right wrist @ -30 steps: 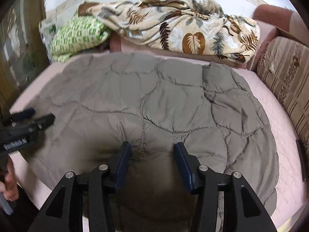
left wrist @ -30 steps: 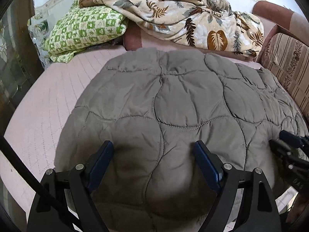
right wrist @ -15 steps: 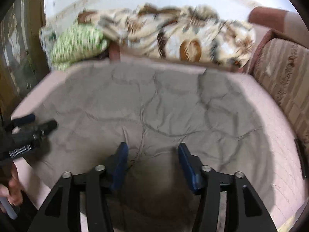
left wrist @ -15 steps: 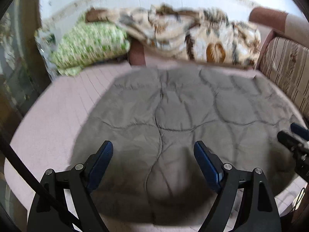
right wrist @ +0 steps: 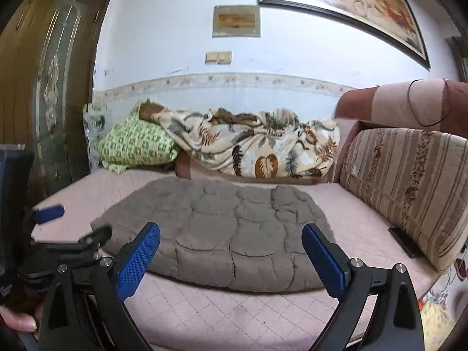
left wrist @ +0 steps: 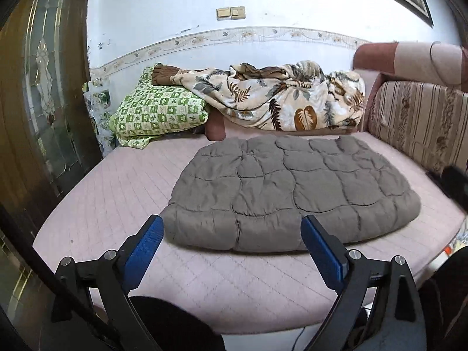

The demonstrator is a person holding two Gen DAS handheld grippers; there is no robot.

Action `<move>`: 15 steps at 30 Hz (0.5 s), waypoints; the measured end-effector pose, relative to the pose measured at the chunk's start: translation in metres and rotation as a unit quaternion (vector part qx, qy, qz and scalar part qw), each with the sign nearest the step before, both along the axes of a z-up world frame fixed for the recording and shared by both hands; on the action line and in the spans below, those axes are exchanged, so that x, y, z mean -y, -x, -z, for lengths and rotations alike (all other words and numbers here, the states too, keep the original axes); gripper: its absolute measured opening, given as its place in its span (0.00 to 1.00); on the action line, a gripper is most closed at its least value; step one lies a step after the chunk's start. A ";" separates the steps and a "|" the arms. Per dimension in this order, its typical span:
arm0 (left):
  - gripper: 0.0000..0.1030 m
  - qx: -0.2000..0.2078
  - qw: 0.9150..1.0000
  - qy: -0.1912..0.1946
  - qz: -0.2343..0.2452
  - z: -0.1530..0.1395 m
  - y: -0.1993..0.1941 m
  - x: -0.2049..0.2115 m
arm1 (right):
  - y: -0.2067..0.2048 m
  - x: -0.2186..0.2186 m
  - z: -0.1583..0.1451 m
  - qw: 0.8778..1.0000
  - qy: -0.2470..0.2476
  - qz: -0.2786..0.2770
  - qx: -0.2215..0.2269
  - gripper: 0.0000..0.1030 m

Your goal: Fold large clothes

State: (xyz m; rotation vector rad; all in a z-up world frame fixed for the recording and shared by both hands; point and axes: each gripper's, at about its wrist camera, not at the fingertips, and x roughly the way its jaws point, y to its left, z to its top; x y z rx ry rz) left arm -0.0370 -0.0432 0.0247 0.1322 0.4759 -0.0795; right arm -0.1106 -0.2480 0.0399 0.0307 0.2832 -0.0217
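A grey quilted padded garment [left wrist: 292, 193] lies folded flat on the pink mattress [left wrist: 117, 199]; it also shows in the right wrist view [right wrist: 222, 228]. My left gripper [left wrist: 232, 241] is open and empty, held back from the garment's near edge above the mattress front. My right gripper [right wrist: 231, 253] is open and empty, also back from the near edge. The left gripper shows at the left of the right wrist view [right wrist: 73, 225], and a blurred dark part of the right gripper shows at the right edge of the left wrist view [left wrist: 452, 184].
A green checked pillow [left wrist: 158, 114] and a leaf-print blanket [left wrist: 280, 102] lie at the back against the wall. A striped sofa cushion [right wrist: 406, 187] stands along the right side. A wooden glazed door [left wrist: 38, 87] is at the left.
Both grippers have pulled back and up away from the garment. The right gripper has opened wider. The garment now lies farther off, with its whole outline in view.
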 end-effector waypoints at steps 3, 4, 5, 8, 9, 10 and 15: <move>0.94 0.003 1.000 0.000 0.001 -0.007 0.009 -0.003 | 0.010 0.008 -0.012 0.999 -0.028 0.012 0.012 1.00; 0.94 0.000 1.000 -0.002 0.004 -0.007 0.009 -0.003 | 0.010 0.007 -0.011 1.000 -0.024 0.015 0.009 1.00; 0.94 -0.001 1.000 -0.001 0.008 -0.006 0.009 -0.004 | 0.008 0.005 -0.009 1.000 -0.021 0.018 0.000 1.00; 0.94 -0.001 1.000 0.002 0.015 -0.004 0.012 -0.005 | 0.001 0.000 -0.001 0.999 -0.028 0.001 -0.029 1.00; 0.94 0.001 1.000 0.000 0.013 -0.004 0.014 -0.004 | 0.000 -0.002 0.001 0.999 -0.024 -0.002 -0.033 1.00; 0.94 0.002 1.000 -0.004 0.009 -0.003 0.014 -0.003 | 0.000 -0.003 0.003 0.999 -0.022 -0.003 -0.036 1.00; 0.94 -0.030 0.999 -0.039 0.003 0.001 0.005 0.001 | -0.003 -0.007 0.008 0.999 -0.013 -0.010 -0.043 1.00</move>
